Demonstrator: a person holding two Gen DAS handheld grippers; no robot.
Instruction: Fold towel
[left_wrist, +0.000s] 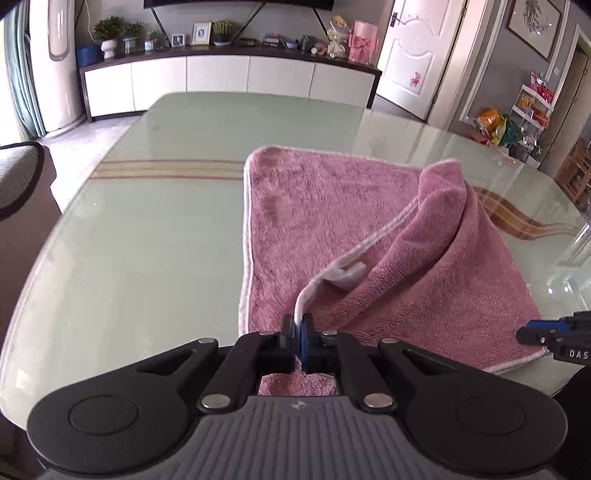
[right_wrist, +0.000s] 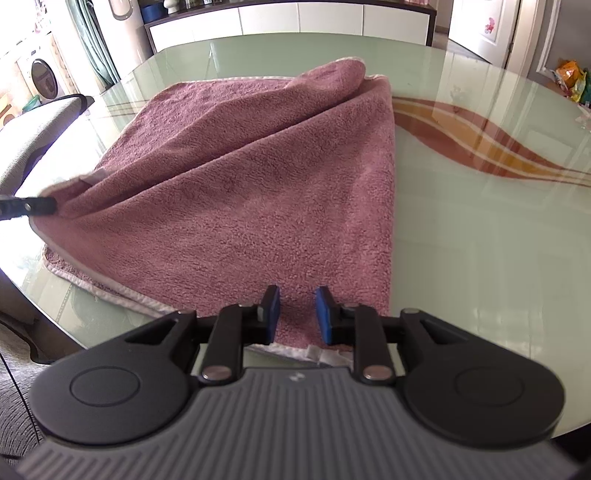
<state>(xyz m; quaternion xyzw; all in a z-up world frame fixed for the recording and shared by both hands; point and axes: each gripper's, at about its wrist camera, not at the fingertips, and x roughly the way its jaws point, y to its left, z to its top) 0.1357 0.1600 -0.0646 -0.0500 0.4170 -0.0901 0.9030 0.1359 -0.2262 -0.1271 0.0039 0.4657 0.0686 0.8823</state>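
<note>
Left gripper (left_wrist: 297, 326) clenched on pink towel (left_wrist: 332, 206) hem corner — lifted; right gripper (right_wrist: 296, 308) released, jaws straddling near-right corner, nearer it.

The worktop (left_wrist: 155, 229) is pale green glass with rounded corners and curved brown and orange stripes (right_wrist: 491, 151), which run out to the right of the right tongs (right_wrist: 296, 310). A pink towel (left_wrist: 332, 206) lies on it, ahead of both tongs, one corner lifted off the glass at the left tongs (left_wrist: 298, 334).
</note>
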